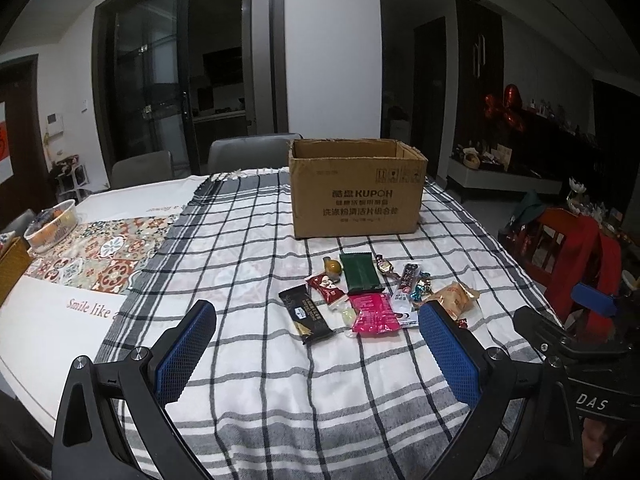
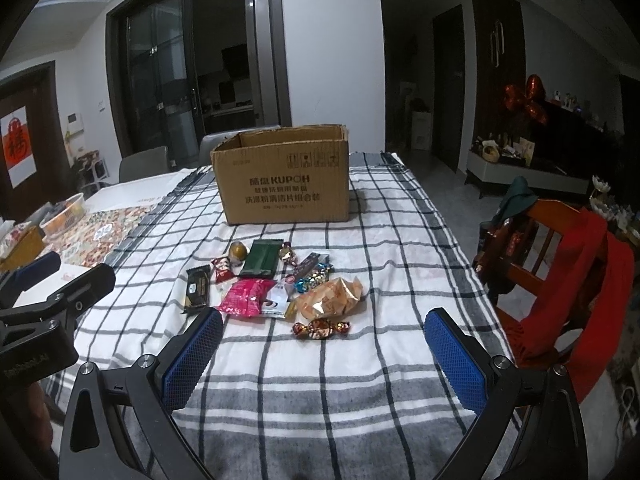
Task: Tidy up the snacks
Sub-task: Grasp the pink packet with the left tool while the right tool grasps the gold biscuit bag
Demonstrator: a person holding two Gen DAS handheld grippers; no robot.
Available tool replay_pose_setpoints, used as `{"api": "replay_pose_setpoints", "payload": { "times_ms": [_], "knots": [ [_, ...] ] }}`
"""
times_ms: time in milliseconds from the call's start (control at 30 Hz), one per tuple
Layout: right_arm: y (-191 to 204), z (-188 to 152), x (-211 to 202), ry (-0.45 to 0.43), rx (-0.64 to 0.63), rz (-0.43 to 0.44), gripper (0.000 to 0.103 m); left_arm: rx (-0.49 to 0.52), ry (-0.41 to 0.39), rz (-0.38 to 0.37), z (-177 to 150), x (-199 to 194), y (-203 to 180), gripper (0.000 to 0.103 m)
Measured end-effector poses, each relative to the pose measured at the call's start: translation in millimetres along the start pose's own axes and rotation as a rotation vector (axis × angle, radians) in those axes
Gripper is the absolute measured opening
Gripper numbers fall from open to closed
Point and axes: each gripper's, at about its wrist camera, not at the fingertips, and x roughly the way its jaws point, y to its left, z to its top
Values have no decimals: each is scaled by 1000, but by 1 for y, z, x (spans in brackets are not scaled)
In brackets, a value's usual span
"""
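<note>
An open cardboard box (image 1: 356, 200) stands on the checked tablecloth; it also shows in the right wrist view (image 2: 286, 184). In front of it lies a pile of snacks: a pink packet (image 1: 374, 314) (image 2: 246, 298), a black bar (image 1: 306, 314) (image 2: 198, 290), a green packet (image 1: 360, 272) (image 2: 262, 258), an orange crinkly bag (image 2: 330, 298) and a wrapped candy (image 2: 320, 328). My left gripper (image 1: 316, 360) is open and empty, above the cloth just short of the pile. My right gripper (image 2: 324, 360) is open and empty, just short of the wrapped candy.
A wooden chair draped in red cloth (image 2: 560, 264) stands at the table's right edge. A bowl (image 1: 52, 224) and a yellow box (image 1: 12, 268) sit at the table's left on a patterned runner. Grey chairs (image 1: 252, 152) stand behind the table.
</note>
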Motion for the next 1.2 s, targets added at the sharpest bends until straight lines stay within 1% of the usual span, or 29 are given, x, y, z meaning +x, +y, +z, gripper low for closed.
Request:
{"api": "replay_pose_setpoints", "payload": {
  "times_ms": [67, 133, 200, 333, 400, 467, 600, 733, 800, 900, 1200],
  "knots": [
    [-1, 1, 8, 9, 2, 5, 102, 10, 5, -1, 1, 7, -2, 102],
    [-3, 2, 17, 21, 4, 9, 101, 24, 13, -3, 3, 15, -5, 98],
    [-5, 3, 27, 33, 4, 18, 98, 30, 23, -10, 4, 23, -7, 96],
    [-9, 7, 43, 43, 5, 29, 97, 39, 47, -27, 6, 43, -12, 90],
    [-12, 8, 51, 51, 10, 41, 93, 42, 59, -34, 7, 52, -15, 89],
    [-15, 10, 61, 62, 19, 54, 92, 45, 71, -44, 7, 62, -18, 87],
    [-20, 11, 81, 89, 36, 72, 86, 52, 100, -58, 7, 81, -24, 82],
    [-24, 9, 99, 119, 57, 88, 84, 51, 129, -71, 5, 98, -30, 81],
    [-27, 7, 108, 138, 72, 96, 81, 55, 144, -76, 4, 107, -32, 79],
    [-30, 5, 121, 163, 92, 104, 80, 51, 179, -91, 0, 123, -36, 74],
    [-36, 2, 145, 210, 125, 118, 79, 30, 257, -122, -8, 154, -42, 71]
  ]
}}
